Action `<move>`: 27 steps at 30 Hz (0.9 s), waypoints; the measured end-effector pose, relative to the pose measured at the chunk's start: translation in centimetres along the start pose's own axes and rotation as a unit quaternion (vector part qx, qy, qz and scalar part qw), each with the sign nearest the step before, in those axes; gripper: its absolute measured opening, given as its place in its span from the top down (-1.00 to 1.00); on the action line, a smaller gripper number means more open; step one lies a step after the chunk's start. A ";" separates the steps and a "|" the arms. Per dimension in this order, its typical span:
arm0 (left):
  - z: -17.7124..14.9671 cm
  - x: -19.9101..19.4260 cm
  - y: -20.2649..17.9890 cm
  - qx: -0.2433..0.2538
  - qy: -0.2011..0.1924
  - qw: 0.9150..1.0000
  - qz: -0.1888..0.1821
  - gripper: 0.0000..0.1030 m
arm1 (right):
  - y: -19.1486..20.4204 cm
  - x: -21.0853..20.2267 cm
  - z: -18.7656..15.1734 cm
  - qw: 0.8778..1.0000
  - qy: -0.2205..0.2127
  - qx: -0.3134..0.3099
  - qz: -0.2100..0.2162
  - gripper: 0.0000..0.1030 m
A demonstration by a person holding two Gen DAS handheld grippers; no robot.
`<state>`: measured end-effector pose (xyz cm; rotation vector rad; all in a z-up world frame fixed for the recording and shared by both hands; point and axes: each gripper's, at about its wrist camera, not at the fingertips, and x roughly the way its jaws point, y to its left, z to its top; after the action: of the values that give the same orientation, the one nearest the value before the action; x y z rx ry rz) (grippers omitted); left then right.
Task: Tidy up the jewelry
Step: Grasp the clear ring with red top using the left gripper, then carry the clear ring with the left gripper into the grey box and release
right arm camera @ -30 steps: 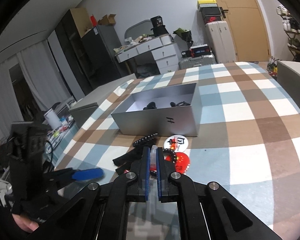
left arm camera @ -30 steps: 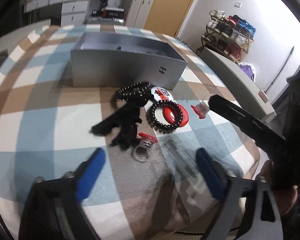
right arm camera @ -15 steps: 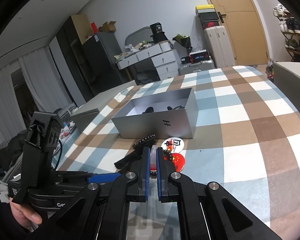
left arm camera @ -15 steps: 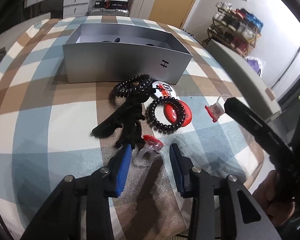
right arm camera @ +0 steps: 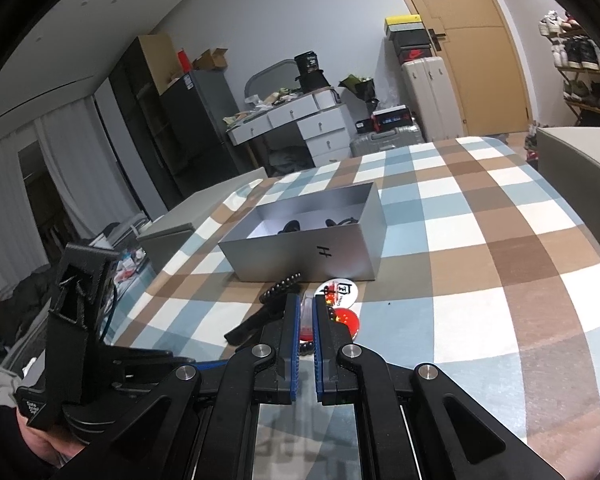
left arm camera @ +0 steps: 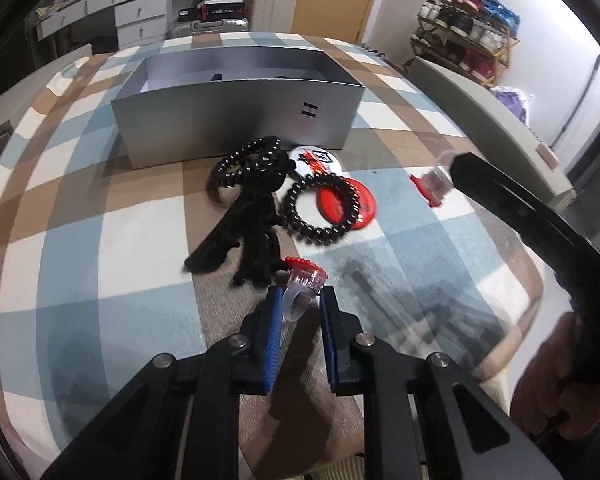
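Observation:
My left gripper (left arm camera: pixel 300 306) points down at the checked cloth, and its blue jaws are closing on a clear ring with a red top (left arm camera: pixel 300 286); the pads touch the ring's band. The right gripper (right arm camera: pixel 306 300) is shut on a second clear, red-topped ring (left arm camera: pixel 432 186), held just above the cloth at the right in the left wrist view. Behind them stands an open silver box (left arm camera: pixel 236 120) with dark items inside. In front of the box lie a black coil band (left arm camera: pixel 244 164), a black bead bracelet (left arm camera: pixel 324 216), a red badge (left arm camera: pixel 352 208), a white badge (left arm camera: pixel 316 158) and a black clip (left arm camera: pixel 240 240).
The table's checked cloth (right arm camera: pixel 480 280) stretches wide to the right of the box. A grey bench (left arm camera: pixel 480 112) runs along the table's right edge. A person's hand (left arm camera: pixel 560 384) grips the right tool at the lower right. Drawers and suitcases stand far behind.
The left jaws went from wide open to closed around the clear ring, as the gripper came in over it. The right gripper stayed shut with its ring and barely shifted.

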<state>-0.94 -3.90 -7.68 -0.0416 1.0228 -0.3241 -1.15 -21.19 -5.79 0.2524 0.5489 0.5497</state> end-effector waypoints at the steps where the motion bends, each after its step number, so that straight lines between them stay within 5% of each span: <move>1: -0.1 -0.2 0.0 0.000 -0.003 1.000 -0.001 0.75 | 0.1 -0.1 0.1 1.000 0.001 0.000 0.000 0.90; 18: -0.6 -1.5 1.4 -0.012 -0.009 0.998 -0.058 0.75 | 2.7 -0.1 1.0 1.000 0.006 -0.019 -0.002 0.90; 27: 0.8 -4.2 2.1 -0.005 -0.064 0.997 -0.034 0.75 | 3.1 0.5 1.9 1.000 0.007 -0.020 0.017 0.90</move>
<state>-1.72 -0.76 -4.11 -0.1048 0.8976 -0.3739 -1.03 -18.52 -3.28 0.2209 0.5484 0.5956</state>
